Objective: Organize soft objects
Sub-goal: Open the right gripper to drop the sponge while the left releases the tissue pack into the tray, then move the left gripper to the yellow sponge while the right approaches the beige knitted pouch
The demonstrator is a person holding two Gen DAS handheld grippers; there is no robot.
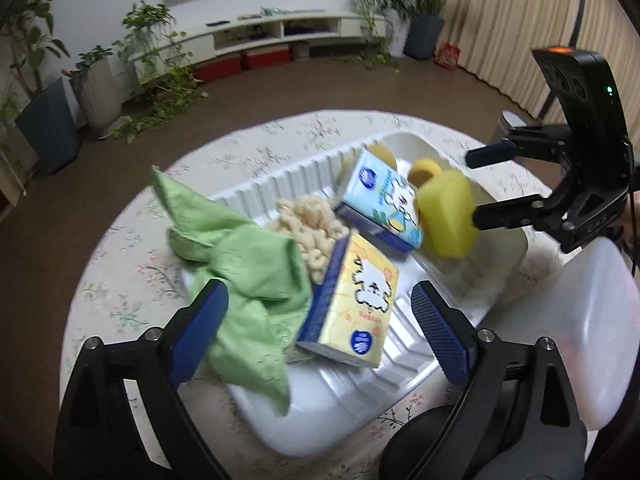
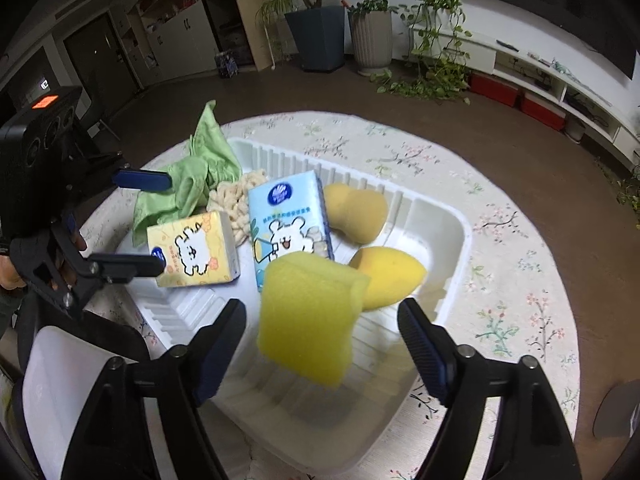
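A white ribbed tray sits on a round floral table. In it lie a green cloth, a cream knitted piece, a yellow tissue pack, a blue tissue pack and two yellow egg-shaped sponges. A blurred yellow-green sponge block hangs in the air between my right gripper's open fingers, touching neither. My right gripper is open. My left gripper is open over the yellow pack and cloth.
A white chair back stands by the table's near edge. Potted plants, a low white shelf unit and curtains line the room beyond the brown floor.
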